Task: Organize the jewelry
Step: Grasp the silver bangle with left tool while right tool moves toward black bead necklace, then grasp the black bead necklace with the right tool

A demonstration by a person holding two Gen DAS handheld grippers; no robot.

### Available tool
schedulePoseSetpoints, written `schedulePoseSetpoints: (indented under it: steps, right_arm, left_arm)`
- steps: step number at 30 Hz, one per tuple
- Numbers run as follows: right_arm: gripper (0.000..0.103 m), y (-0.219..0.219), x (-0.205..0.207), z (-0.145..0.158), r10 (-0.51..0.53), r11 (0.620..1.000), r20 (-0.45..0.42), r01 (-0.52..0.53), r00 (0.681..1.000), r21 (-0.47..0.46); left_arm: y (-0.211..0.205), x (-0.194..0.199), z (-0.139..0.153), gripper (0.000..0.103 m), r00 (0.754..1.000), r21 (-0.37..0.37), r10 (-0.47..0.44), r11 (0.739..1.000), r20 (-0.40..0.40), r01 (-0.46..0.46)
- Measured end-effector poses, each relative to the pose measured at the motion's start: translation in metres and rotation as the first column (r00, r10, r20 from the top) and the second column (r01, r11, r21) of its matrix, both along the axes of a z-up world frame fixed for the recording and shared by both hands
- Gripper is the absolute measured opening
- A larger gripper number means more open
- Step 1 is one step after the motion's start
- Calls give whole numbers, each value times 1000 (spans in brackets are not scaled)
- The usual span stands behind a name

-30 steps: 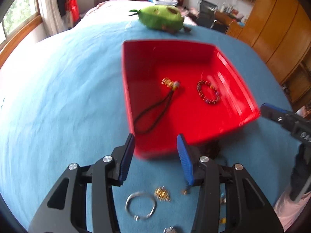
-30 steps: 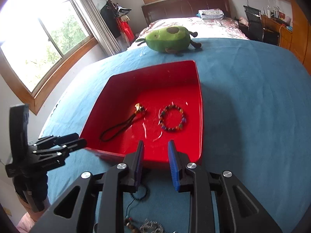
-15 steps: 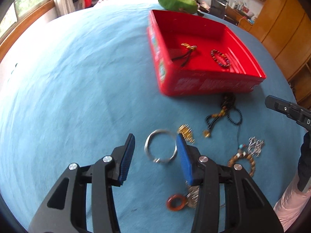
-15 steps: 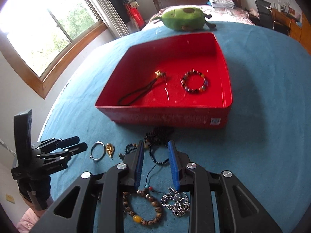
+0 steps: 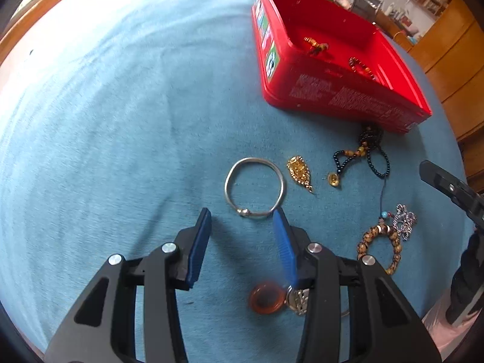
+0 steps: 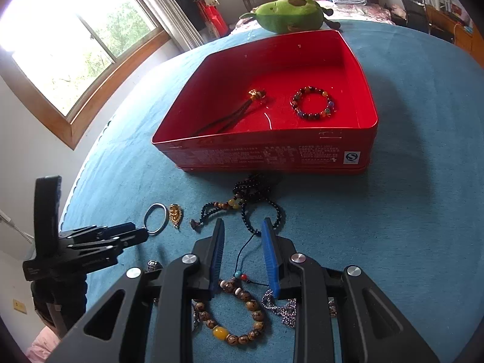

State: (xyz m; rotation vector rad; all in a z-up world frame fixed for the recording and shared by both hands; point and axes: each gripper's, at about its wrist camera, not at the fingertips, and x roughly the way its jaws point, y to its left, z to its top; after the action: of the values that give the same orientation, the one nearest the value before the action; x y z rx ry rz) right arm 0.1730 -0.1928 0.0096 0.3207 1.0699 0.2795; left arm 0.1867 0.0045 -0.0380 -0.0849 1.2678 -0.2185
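A red box [image 5: 338, 103] [image 6: 272, 154] on the blue cloth holds a tasselled gold charm [image 6: 256, 94] and a coloured bead bracelet [image 6: 313, 103]. Loose jewelry lies in front of it: a silver bangle [image 5: 255, 187] [image 6: 155, 214], a gold pendant [image 5: 299, 171] [image 6: 175, 214], a black bead necklace [image 5: 367, 148] [image 6: 254, 199], a wooden bead bracelet [image 5: 379, 248] [image 6: 236, 317], a silver chain [image 6: 281, 305] and an orange ring [image 5: 266, 298]. My left gripper [image 5: 242, 220] is open just short of the bangle. My right gripper [image 6: 243, 230] is open over the necklace cord.
A green avocado plush [image 6: 290, 15] lies beyond the box. The blue cloth [image 5: 106, 121] stretches wide to the left. A window, bed, chair and wooden wardrobe surround the table.
Both grippers pulled back from the red box and came down toward the loose jewelry. The left one now sits right at the silver bangle. Both stayed open.
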Motion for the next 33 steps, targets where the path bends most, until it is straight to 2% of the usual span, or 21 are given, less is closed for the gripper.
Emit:
schedulePoseSetpoints:
  steps: [7,13,18,25,29,33]
  right_arm:
    - [26,-4,1,-4,-4,1000,-10,4,1000,11]
    - [26,-5,1,-6,-6,1000,-17,7,1000,17]
    - [26,-8,3,-10,-12,999,-36,13,999,32]
    - [26,-9,5,-13,-13,999,-44,14,999,36]
    - [26,-9,6,-16,-15,999,-49,17,999,36]
    - [26,-8,7,-18,-15,999,-54,17,998,37]
  left_arm:
    - [3,3,-5,37,999,5,52,999,-7,-52]
    - [1,7,-6,20,996,-12,87,996,-14,-87]
    - [2,11,-3,4,999,5,49,999,-13,-49]
    - [1,31,-1,6,999,29,-31,999,-12,31]
    - [-4,29,-5,15,1000,11,-25,1000,-17,26]
    - [-10,29,-8,13,1000,28,-21,999,-1,21]
